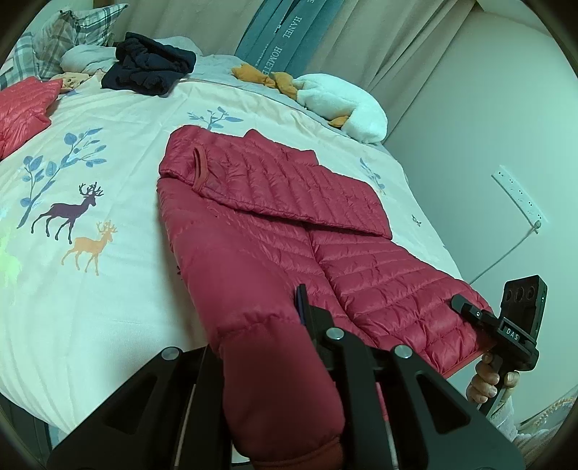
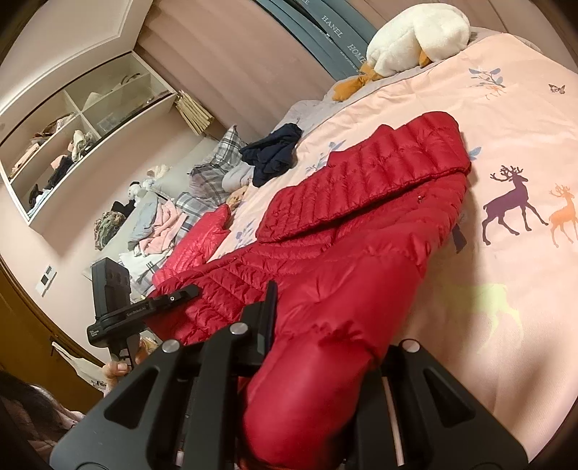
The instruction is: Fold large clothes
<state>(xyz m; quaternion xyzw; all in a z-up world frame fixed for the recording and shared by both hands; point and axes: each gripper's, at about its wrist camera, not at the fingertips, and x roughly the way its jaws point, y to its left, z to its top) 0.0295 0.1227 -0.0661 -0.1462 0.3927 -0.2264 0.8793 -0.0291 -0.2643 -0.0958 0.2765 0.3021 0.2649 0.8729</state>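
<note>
A red quilted down jacket (image 1: 274,202) lies on the bed with one sleeve folded across its upper body. It also shows in the right wrist view (image 2: 361,231). My left gripper (image 1: 281,325) is shut on the jacket's hem at the near left corner, with the fabric bunched between the jaws. My right gripper (image 2: 318,325) is shut on the jacket's hem too, red fabric filling its jaws. The right gripper also appears in the left wrist view (image 1: 466,307) at the jacket's right hem corner. The left gripper appears in the right wrist view (image 2: 180,293) at the opposite corner.
The bed cover (image 1: 108,253) has deer and leaf prints. A dark navy garment (image 1: 148,65), plaid pillows (image 1: 68,29), a second red jacket (image 1: 21,108) and a white plush goose (image 1: 343,105) lie at the far side. A wall (image 1: 487,144) with a power strip stands to the right.
</note>
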